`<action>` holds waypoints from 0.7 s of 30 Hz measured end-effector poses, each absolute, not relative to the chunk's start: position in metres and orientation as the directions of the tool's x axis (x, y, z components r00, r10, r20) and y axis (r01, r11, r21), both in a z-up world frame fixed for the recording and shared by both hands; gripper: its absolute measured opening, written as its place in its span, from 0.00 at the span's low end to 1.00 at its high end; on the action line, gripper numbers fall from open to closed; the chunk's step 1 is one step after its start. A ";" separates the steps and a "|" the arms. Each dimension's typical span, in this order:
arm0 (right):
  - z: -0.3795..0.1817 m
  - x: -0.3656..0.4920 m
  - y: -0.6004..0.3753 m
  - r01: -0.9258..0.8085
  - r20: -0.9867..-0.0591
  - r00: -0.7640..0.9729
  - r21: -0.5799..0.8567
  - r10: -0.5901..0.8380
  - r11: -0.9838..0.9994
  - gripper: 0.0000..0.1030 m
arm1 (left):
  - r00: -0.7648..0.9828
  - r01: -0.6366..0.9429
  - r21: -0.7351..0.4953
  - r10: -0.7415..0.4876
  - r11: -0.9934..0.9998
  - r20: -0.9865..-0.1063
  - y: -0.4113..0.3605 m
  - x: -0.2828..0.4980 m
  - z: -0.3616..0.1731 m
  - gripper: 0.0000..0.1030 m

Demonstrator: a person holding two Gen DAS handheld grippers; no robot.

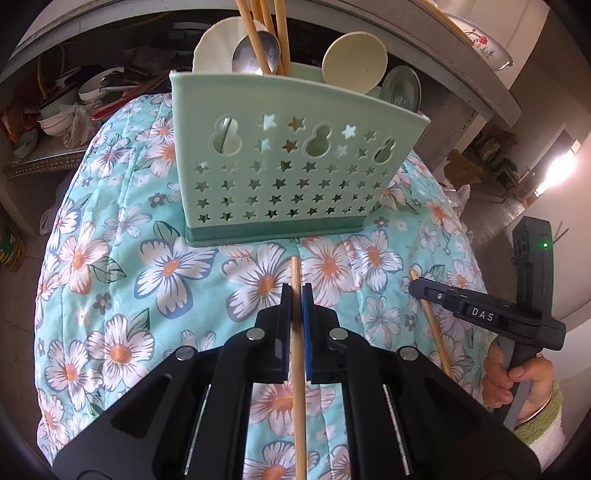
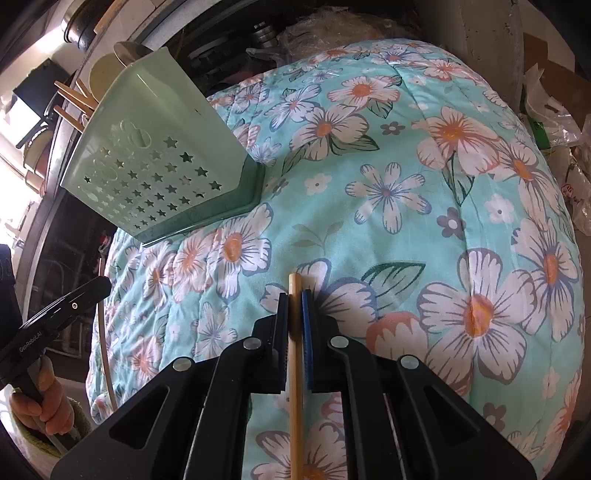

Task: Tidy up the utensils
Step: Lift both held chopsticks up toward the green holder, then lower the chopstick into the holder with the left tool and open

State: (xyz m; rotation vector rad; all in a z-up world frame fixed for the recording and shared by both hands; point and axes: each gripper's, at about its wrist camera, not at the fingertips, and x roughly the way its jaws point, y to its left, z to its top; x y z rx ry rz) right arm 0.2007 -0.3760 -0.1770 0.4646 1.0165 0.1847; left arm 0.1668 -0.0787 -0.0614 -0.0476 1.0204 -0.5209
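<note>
A pale green utensil holder (image 1: 284, 162) with star cut-outs stands on the floral cloth; it also shows in the right wrist view (image 2: 162, 162). It holds several chopsticks (image 1: 258, 33), a metal spoon (image 1: 255, 55) and round-ended utensils (image 1: 354, 61). My left gripper (image 1: 295, 291) is shut on a wooden chopstick (image 1: 298, 387), tip pointing at the holder's base. My right gripper (image 2: 294, 295) is shut on another chopstick (image 2: 295, 391); that gripper also shows in the left wrist view (image 1: 417, 286), with its chopstick (image 1: 436, 332) slanting below it.
A teal floral quilted cloth (image 2: 424, 177) covers the rounded table. Behind the holder are shelves with bowls and pans (image 1: 70, 107) and a decorated bowl (image 1: 484, 37) on an upper ledge. Plastic bags (image 2: 554, 122) lie off the table's right.
</note>
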 end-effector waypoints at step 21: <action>-0.066 0.142 -0.374 -0.083 -0.612 0.693 0.456 0.380 0.886 0.06 | 0.578 0.431 -0.212 -0.449 0.877 -0.682 -0.066 0.140 0.019 0.05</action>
